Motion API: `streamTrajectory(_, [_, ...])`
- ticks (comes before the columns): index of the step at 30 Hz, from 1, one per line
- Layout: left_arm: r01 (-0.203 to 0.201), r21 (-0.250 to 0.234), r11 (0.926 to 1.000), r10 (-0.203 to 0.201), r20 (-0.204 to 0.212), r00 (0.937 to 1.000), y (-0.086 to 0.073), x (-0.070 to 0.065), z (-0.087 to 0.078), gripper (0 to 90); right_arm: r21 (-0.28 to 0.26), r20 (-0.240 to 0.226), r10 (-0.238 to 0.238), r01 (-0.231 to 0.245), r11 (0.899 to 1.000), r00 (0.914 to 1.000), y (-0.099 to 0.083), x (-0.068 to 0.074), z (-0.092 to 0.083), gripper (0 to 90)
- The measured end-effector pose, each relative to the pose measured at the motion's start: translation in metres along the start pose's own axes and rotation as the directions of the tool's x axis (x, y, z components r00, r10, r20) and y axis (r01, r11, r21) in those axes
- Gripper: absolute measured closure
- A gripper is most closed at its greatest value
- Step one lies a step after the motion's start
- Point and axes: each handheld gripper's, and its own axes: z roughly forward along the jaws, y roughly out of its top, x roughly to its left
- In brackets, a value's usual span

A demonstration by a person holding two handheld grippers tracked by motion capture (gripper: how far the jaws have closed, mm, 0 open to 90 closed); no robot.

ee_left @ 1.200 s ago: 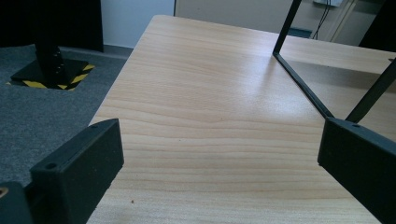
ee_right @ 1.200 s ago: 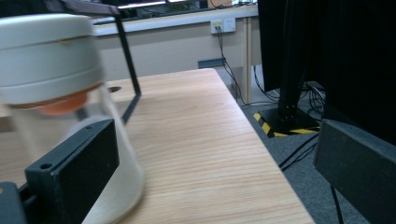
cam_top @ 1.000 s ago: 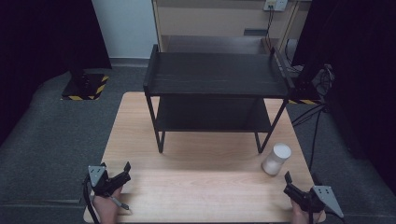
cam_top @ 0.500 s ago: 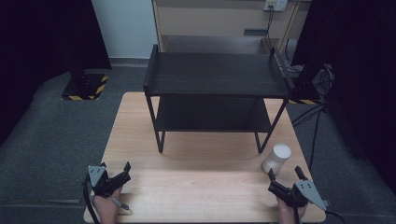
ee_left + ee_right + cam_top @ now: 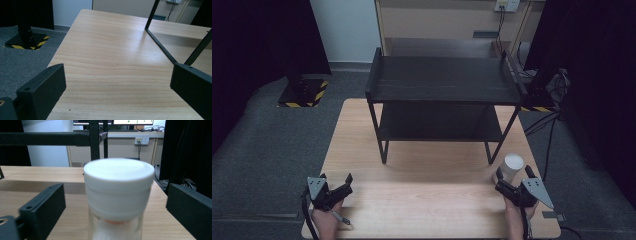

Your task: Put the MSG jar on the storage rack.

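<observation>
A clear jar with a white lid (image 5: 513,166) stands upright on the wooden table (image 5: 427,200), near its right edge and just in front of the black shelf's right front leg. My right gripper (image 5: 513,174) is open, one jaw on each side of the jar. In the right gripper view the jar (image 5: 118,192) stands close up between the jaws of that gripper (image 5: 117,197), with gaps on both sides. My left gripper (image 5: 335,177) is open and holds nothing at the table's front left corner. In its own view the left gripper (image 5: 117,78) looks over bare wood.
A black two-tier shelf (image 5: 442,82) stands on the back half of the table; its legs (image 5: 160,43) rest on the wood. Beyond the table are a wooden cabinet (image 5: 447,20), cables (image 5: 552,125) at the right, and a black stand base (image 5: 302,92) on the grey floor.
My right gripper has moved forward and to the left from the front right corner until its jaws flank the jar. The left gripper has barely moved.
</observation>
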Motion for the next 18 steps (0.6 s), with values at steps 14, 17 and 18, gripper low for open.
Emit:
streamTrajectory(14, [-0.006,0.002,1.0000,0.006,-0.006,1.0000,0.0004,-0.0012,0.0006,0.0,0.000,0.010,0.031,-0.031,1.000,0.9995,0.0033,0.0012,0.0039,33.3])
streamTrajectory(17, [-0.003,0.004,1.0000,0.003,-0.006,1.0000,0.0007,-0.0010,0.0009,0.0,-0.006,0.001,0.032,-0.032,0.999,0.9995,0.0017,-0.0012,0.0036,33.4])
streamTrajectory(18, [-0.003,0.005,1.0000,0.003,-0.006,1.0000,0.0009,-0.0010,0.0011,0.0,-0.009,-0.001,0.035,-0.035,0.999,0.9994,0.0007,-0.0019,0.0035,33.5])
